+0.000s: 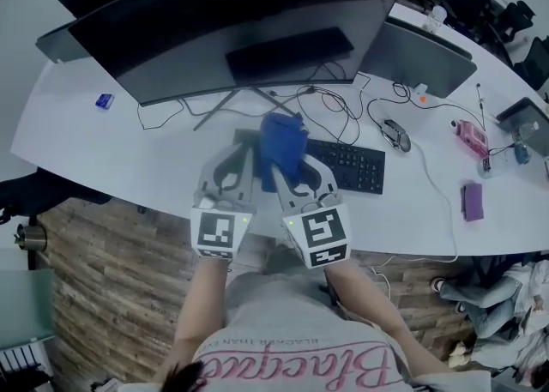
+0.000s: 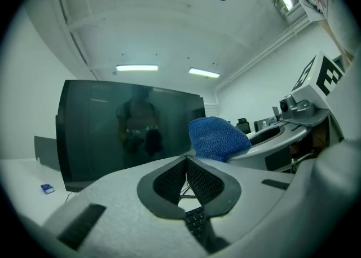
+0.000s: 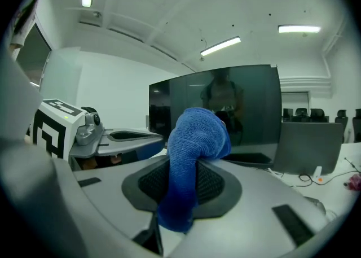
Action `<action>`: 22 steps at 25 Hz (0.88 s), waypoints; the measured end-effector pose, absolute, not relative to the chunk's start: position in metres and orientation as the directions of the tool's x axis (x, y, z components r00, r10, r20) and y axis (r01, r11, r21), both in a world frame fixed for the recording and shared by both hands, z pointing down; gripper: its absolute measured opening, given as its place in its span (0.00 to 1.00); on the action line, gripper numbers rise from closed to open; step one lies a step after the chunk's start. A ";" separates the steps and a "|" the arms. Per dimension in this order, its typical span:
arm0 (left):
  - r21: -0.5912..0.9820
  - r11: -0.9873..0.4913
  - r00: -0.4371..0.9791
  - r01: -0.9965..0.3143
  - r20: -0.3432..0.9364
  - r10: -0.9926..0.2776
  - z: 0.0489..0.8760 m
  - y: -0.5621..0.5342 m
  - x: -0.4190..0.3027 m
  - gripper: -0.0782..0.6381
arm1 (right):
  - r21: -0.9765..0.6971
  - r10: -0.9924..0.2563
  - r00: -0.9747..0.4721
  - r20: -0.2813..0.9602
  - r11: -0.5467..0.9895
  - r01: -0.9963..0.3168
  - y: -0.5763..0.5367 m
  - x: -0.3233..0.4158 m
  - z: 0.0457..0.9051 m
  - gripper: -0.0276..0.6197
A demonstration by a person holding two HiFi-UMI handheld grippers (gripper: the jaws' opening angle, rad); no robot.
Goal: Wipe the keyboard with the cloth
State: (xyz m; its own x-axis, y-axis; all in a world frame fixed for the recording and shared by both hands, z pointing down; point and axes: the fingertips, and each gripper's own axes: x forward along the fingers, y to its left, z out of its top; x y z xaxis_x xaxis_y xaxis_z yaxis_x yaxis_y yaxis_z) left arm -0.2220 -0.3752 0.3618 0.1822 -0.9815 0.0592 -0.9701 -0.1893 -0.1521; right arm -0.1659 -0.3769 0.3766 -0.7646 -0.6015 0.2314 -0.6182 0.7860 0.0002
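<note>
Head view shows both tools side by side over the left end of the black keyboard (image 1: 347,165), near the curved front edge of the white desk (image 1: 111,150). Bare desktop lies open to their left, while cables (image 1: 343,107) and a mouse (image 1: 395,134) crowd the right. The right gripper (image 3: 181,180) is clenched on the blue terry cloth (image 3: 194,138), which bulges in a rounded fold above the ribbed dark pads (image 3: 211,186), and the left gripper (image 2: 186,158) has its jaws pressed together at the tips with nothing between them.
</note>
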 end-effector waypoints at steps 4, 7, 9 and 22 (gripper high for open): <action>-0.070 -0.145 0.138 -0.987 0.097 -0.986 0.383 -0.392 -0.239 0.12 | -0.028 -0.549 -0.794 0.261 0.818 -0.575 -0.390 -0.182 0.387 0.18; -0.055 -0.109 0.101 -0.993 0.126 -0.987 0.397 -0.395 -0.254 0.12 | -0.054 -0.525 -0.798 0.295 0.825 -0.562 -0.397 -0.192 0.401 0.18; -0.050 -0.089 0.081 -0.995 0.145 -0.986 0.404 -0.395 -0.266 0.12 | -0.081 -0.512 -0.797 0.321 0.823 -0.562 -0.401 -0.198 0.412 0.18; -0.041 -0.126 0.110 -0.991 0.273 -0.956 0.456 -0.392 -0.340 0.12 | -0.211 -0.461 -0.758 0.462 0.773 -0.598 -0.411 -0.275 0.476 0.18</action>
